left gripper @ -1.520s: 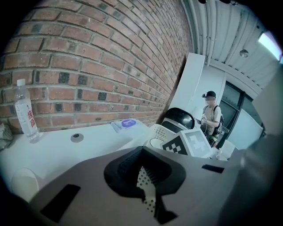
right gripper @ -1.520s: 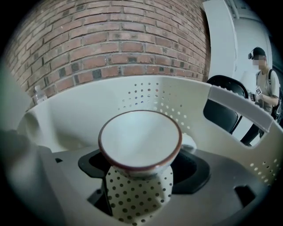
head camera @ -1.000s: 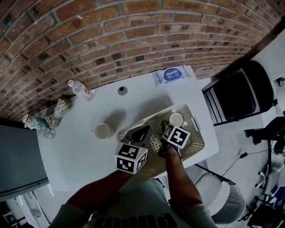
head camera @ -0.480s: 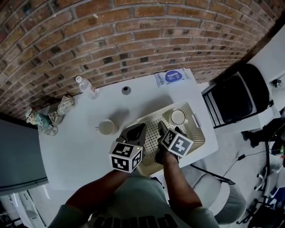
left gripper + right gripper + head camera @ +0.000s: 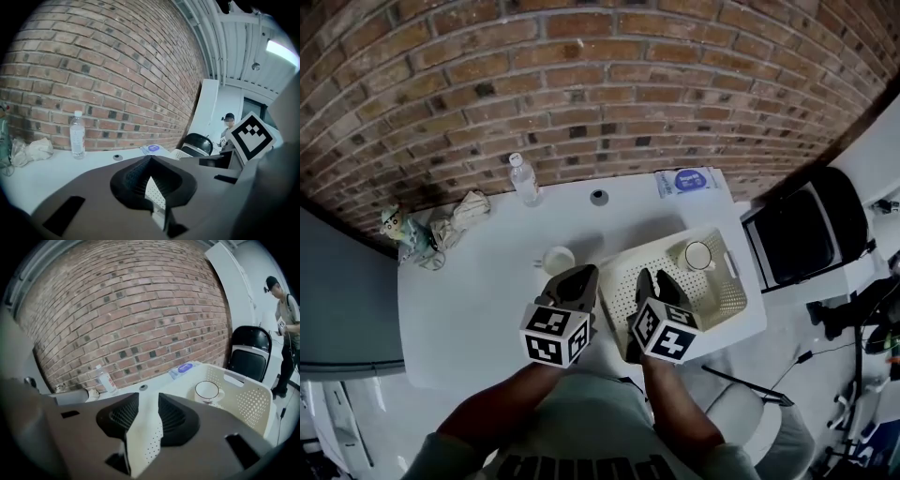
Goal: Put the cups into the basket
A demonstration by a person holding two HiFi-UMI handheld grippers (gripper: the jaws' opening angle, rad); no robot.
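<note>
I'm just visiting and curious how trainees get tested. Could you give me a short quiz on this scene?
1. How many cups sit inside the basket?
2. True or false: the water bottle lies on its side.
3. Where is the other cup? A) on the bottle; B) on the table, left of the basket; C) stacked in the first.
Key: 1) one cup; 2) false, it stands upright; 3) B.

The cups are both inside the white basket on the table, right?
Not quite. Only one cup is inside the white basket. The other cup stands on the table, outside the basket and to its left. The head view shows this.
</note>
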